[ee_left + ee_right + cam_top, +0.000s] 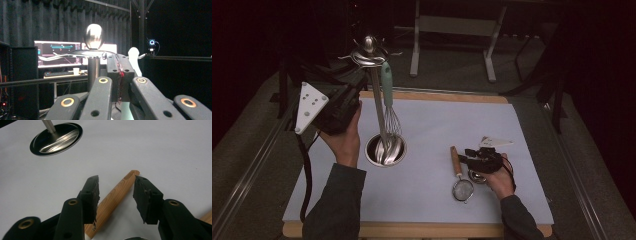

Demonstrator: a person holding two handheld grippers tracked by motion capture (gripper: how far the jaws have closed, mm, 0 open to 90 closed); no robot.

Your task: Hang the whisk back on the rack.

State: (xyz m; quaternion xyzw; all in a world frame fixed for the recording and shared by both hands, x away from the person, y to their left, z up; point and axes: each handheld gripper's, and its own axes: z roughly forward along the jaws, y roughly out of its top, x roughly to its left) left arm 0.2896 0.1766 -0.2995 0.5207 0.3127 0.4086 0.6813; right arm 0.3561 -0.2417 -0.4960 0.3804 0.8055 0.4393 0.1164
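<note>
Wooden handle first: the strainer (460, 180) lies flat on the counter (437, 125), not yet lifted, and the right gripper (116, 195) has its jaws spread wide over that handle. One whisk (389, 100) already hangs on the rack (371, 55); the strainer looks next. The left gripper (337, 107) waits up by the rack's top, jaws apparently closed on nothing. Its own view catches the rack's knob and hooks; the right gripper view adds the rack's base.

Strainer (460, 181), stand base (385, 150) on table (437, 130)
</note>
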